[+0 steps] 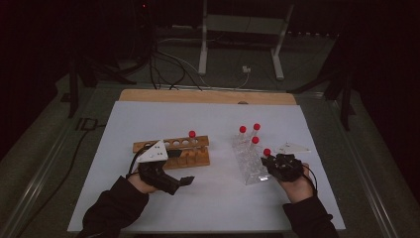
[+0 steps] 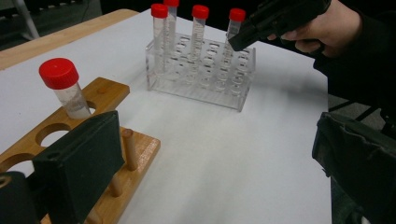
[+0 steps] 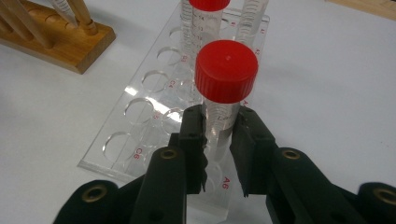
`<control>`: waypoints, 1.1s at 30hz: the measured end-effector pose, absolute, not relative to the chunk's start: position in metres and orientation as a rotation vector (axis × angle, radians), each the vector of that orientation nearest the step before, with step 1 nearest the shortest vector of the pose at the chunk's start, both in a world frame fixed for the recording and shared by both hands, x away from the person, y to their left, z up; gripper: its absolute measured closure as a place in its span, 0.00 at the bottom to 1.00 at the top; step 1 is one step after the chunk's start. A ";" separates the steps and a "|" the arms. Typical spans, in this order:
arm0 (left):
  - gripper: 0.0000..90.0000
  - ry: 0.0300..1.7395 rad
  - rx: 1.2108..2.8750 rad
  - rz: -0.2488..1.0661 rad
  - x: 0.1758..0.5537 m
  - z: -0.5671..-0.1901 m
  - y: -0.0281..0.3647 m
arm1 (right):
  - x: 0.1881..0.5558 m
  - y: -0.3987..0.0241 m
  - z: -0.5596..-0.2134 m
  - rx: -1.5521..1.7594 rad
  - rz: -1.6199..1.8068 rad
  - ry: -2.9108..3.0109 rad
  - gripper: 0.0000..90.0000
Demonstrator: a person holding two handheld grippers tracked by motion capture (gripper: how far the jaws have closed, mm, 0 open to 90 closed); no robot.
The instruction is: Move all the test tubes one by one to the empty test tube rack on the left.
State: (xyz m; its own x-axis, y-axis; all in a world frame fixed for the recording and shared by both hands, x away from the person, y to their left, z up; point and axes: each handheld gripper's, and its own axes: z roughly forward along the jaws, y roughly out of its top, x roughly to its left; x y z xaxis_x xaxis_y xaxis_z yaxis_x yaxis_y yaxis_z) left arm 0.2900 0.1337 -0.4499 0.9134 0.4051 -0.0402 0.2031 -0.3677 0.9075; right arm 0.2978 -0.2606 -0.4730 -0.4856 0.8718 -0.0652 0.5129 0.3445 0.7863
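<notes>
Four red-capped tubes stand in the clear rack (image 1: 250, 166), a fifth in the wooden rack (image 1: 190, 153).

The right gripper (image 3: 219, 133) clamps the nearest tube (image 3: 223, 100) just under its cap, long axis upright, cap up, foot in the rack's end row. The left gripper (image 2: 205, 158) rests by the wooden rack, jaws wide apart.

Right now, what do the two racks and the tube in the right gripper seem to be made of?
Clear rack: looks like glossy transparent acrylic; the white table shows through it, and it carries printed red labels.
Wooden rack: wood with a smooth, warm brown finish, visible grain, round holes and dowel pegs.
Tube: clear body with printed graduations, plastic or glass, hard to tell; its red cap seems ribbed matte plastic.
</notes>
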 end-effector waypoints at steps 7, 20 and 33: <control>0.03 0.439 1.965 0.218 0.290 -0.450 0.133 | 0.297 -0.262 -0.470 1.206 0.994 2.129 0.83; 0.03 0.439 1.967 0.221 0.290 -0.450 0.133 | 0.287 -0.265 -0.452 1.173 1.048 2.081 0.83; 0.03 0.436 1.971 0.218 0.290 -0.450 0.133 | 0.276 -0.270 -0.433 1.141 1.074 2.032 0.83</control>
State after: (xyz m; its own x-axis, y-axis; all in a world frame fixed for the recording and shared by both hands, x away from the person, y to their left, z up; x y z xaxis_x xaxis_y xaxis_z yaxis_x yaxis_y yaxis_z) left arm 0.2901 0.1328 -0.4504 0.9168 0.3972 -0.0416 0.2044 -0.3770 0.9034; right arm 0.2763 -0.2695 -0.4330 -0.4751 0.8754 -0.0890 0.4199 0.3144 0.8514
